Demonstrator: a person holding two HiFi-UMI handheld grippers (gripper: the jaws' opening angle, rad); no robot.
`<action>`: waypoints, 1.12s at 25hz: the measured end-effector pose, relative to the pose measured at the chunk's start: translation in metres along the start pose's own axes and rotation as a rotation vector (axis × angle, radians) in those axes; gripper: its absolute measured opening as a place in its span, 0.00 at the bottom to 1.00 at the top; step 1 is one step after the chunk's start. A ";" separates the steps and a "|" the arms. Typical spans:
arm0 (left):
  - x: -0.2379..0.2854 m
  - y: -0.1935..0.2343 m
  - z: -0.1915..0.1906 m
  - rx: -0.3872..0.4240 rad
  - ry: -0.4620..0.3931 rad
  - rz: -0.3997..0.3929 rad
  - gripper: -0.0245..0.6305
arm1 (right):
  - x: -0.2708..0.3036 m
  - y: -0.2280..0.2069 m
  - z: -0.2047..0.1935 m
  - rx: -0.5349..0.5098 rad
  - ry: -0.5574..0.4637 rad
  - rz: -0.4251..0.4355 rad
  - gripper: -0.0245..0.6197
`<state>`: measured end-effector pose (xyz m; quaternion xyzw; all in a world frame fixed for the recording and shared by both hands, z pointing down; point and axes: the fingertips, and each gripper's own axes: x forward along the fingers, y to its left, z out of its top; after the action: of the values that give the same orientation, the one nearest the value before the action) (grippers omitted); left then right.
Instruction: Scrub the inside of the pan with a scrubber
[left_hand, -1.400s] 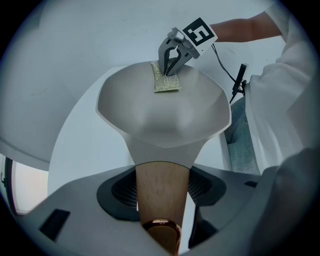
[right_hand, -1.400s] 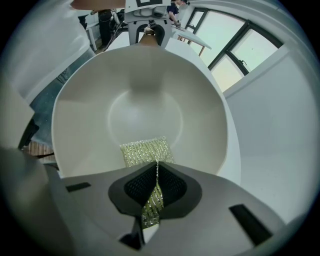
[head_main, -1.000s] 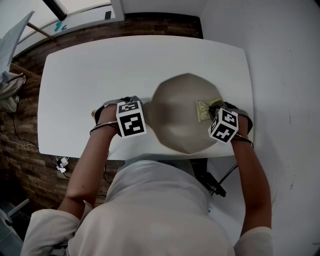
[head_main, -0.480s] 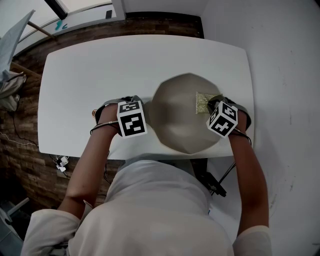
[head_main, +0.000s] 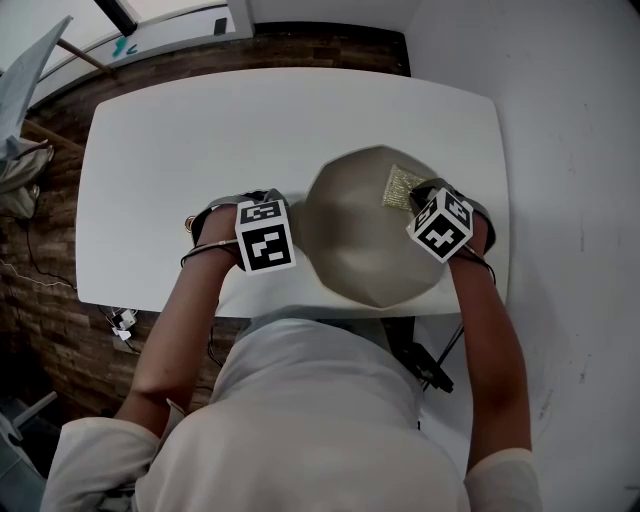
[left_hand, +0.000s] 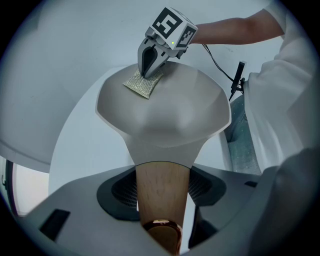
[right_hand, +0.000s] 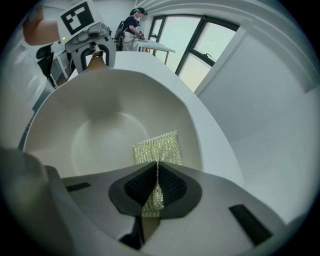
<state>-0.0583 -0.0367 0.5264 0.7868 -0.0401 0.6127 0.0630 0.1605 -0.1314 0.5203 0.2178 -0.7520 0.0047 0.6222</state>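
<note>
No readable text, brand or number anywhere. Only square black-and-white marker patterns: left cube (head_main: 264, 236) at 9 o'clock of the pan (head_main: 350, 250), right cube (head_main: 440, 224) at 3 o'clock.

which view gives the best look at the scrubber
The right gripper view: the scrubber sits large in the foreground, its mesh weave clear, pinched in the right hand-held gripper on the pan wall. The left gripper view shows it small, across the pan. The head view shows a small patch, partly hidden by that gripper.
</note>
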 end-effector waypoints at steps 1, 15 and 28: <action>0.000 0.000 0.000 0.001 0.000 0.000 0.45 | 0.000 -0.002 0.003 0.014 -0.007 -0.002 0.08; 0.000 0.000 -0.001 0.016 0.009 -0.001 0.45 | 0.007 -0.008 0.014 0.061 -0.008 0.013 0.08; 0.001 0.000 -0.001 0.022 0.010 0.004 0.45 | 0.020 -0.009 0.029 0.067 0.030 0.048 0.08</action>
<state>-0.0587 -0.0365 0.5271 0.7844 -0.0348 0.6170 0.0533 0.1341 -0.1541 0.5306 0.2203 -0.7470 0.0480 0.6255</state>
